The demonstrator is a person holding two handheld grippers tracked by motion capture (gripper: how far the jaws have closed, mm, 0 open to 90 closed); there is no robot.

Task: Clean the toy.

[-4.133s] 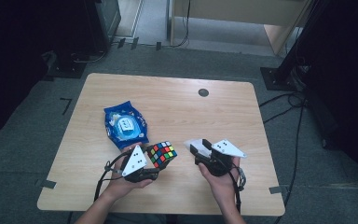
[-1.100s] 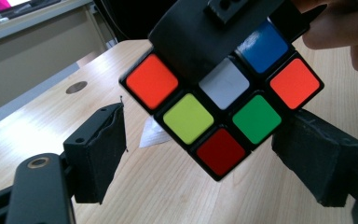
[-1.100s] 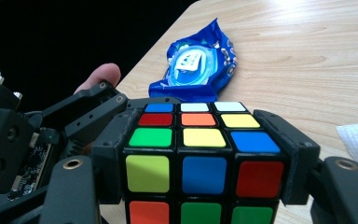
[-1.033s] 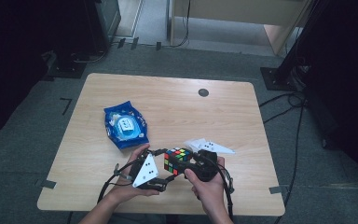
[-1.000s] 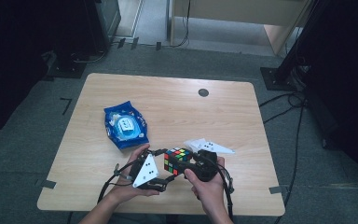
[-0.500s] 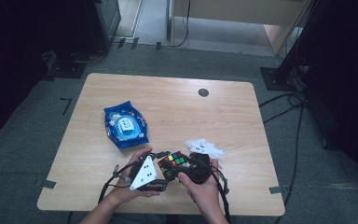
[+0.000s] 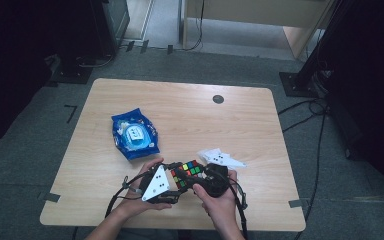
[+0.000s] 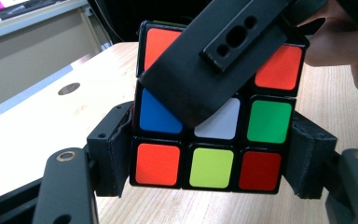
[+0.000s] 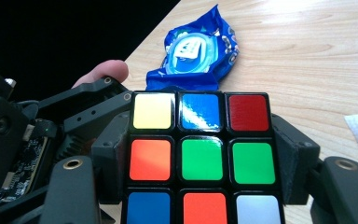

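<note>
High view, left to right: a crinkled blue foil packet (image 7: 134, 134) lies left of centre on the pale wood-grain table (image 7: 250, 125); the left gripper (image 7: 172, 176) and right gripper (image 7: 189, 181) meet near the front edge, both clamped on one glossy Rubik's cube (image 7: 186, 174), with a white folded paper (image 7: 222, 158) just behind them. A dark round grommet (image 7: 218, 99) sits near the back edge.

- Cube (image 9: 199, 161): black frame; stickers in red, orange, blue, green, yellow, white are seen.
- Jaws: black.
- Packet (image 7: 134, 134): blue, with white label.
- Table (image 7: 240, 125): light wood grain.
- Plate (image 7: 155, 183): grey, dotted.
</note>
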